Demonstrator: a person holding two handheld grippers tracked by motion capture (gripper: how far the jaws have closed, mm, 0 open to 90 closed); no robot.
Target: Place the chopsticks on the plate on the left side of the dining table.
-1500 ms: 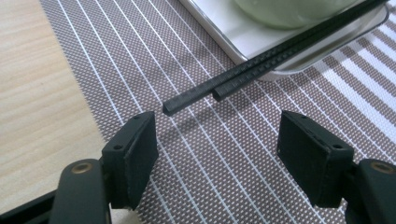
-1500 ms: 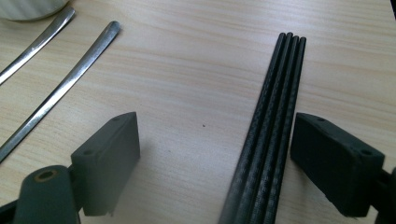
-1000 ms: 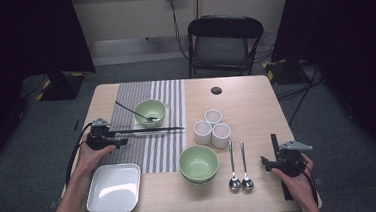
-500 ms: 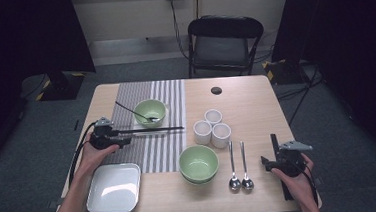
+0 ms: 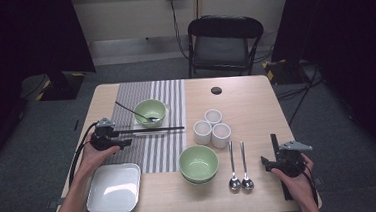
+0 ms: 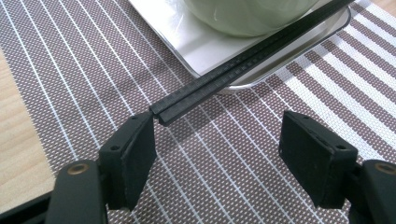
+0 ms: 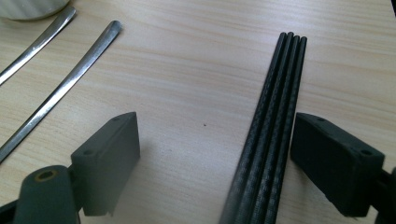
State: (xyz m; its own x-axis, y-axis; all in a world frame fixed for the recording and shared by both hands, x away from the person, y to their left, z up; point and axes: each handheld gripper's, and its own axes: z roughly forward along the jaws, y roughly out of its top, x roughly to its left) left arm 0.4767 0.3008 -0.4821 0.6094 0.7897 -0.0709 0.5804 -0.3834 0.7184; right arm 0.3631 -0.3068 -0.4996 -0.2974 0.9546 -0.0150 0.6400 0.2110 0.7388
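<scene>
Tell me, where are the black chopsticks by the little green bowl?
In the high view, the pair of black chopsticks lies across the striped placemat, just before the small green bowl.

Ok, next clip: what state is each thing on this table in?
Left hand-held gripper: open, one pad at the chopsticks' end.
Chopsticks: resting on the small tray's rim.
Right hand-held gripper: open, around the second chopsticks.
Far bowl: holds a spoon.
Near bowl: empty.
Big tray: empty.

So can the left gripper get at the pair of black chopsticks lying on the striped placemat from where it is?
Probably yes. The left gripper has open jaws right at the near end of the black chopsticks, which nearly touches one pad; nothing lies between.
</scene>
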